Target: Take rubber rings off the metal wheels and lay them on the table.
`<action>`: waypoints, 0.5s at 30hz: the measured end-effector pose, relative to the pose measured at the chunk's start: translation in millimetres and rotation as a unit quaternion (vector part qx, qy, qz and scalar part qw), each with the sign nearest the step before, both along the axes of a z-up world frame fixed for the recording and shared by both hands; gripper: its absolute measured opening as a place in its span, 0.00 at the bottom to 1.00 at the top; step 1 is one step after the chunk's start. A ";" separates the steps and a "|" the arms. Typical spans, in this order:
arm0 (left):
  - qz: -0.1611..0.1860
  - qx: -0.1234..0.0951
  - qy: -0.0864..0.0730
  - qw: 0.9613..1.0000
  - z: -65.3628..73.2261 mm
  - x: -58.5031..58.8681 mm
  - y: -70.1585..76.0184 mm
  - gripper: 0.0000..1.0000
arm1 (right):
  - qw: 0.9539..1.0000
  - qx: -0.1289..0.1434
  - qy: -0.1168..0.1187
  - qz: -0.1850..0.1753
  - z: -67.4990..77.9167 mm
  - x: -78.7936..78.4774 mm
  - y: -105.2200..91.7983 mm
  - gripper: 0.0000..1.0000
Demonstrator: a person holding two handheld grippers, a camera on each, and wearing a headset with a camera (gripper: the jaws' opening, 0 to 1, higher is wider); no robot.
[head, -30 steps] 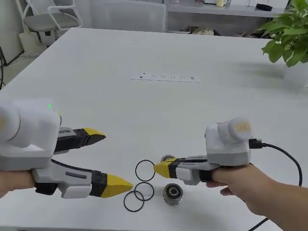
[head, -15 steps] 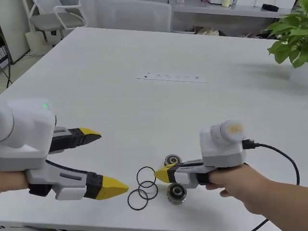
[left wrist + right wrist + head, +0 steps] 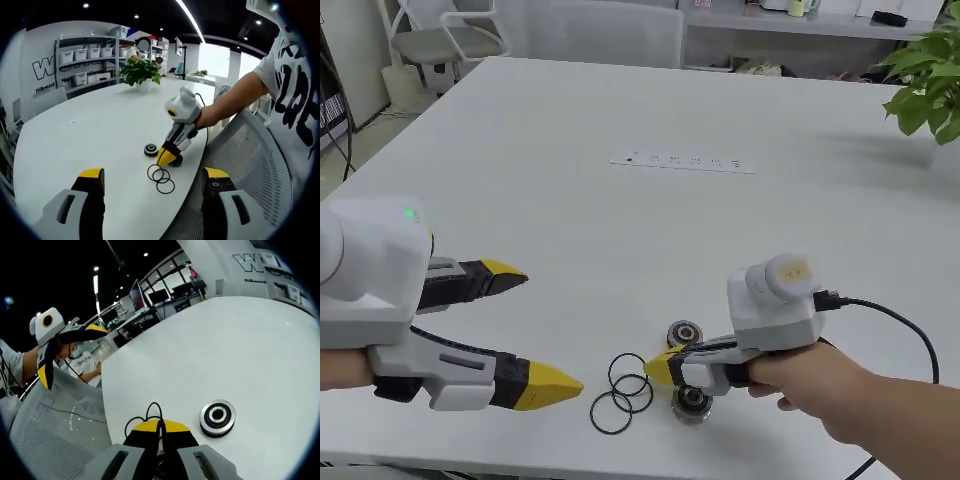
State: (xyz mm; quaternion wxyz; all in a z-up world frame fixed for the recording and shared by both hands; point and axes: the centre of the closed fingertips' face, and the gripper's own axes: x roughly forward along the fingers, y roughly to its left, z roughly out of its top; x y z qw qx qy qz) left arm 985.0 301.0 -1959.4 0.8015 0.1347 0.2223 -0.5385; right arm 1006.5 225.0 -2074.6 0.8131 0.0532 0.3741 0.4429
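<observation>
Rubber rings (image 3: 630,385), thin loops at lower centre, likely limp and light; pinch the rim. Right gripper (image 3: 660,368) fingers closed at near wheel (image 3: 691,400); left gripper (image 3: 548,328) fingers spread, empty.

**An office-style lab room**

A broad white tabletop (image 3: 620,220) with a built-in socket strip (image 3: 682,161) stood among office chairs (image 3: 440,35), a potted plant (image 3: 925,85) on its right edge. Shelves of storage bins (image 3: 85,55) lined a lettered wall. Screens (image 3: 172,291) sat on desks beyond, under strip ceiling lights (image 3: 187,20).
</observation>
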 end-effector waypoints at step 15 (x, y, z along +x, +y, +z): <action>-0.005 0.007 -0.002 1.000 0.0 -2.1 -0.8 0.78 | 0.999 -0.030 -0.021 0.014 -2.9 -0.5 -1.5 0.03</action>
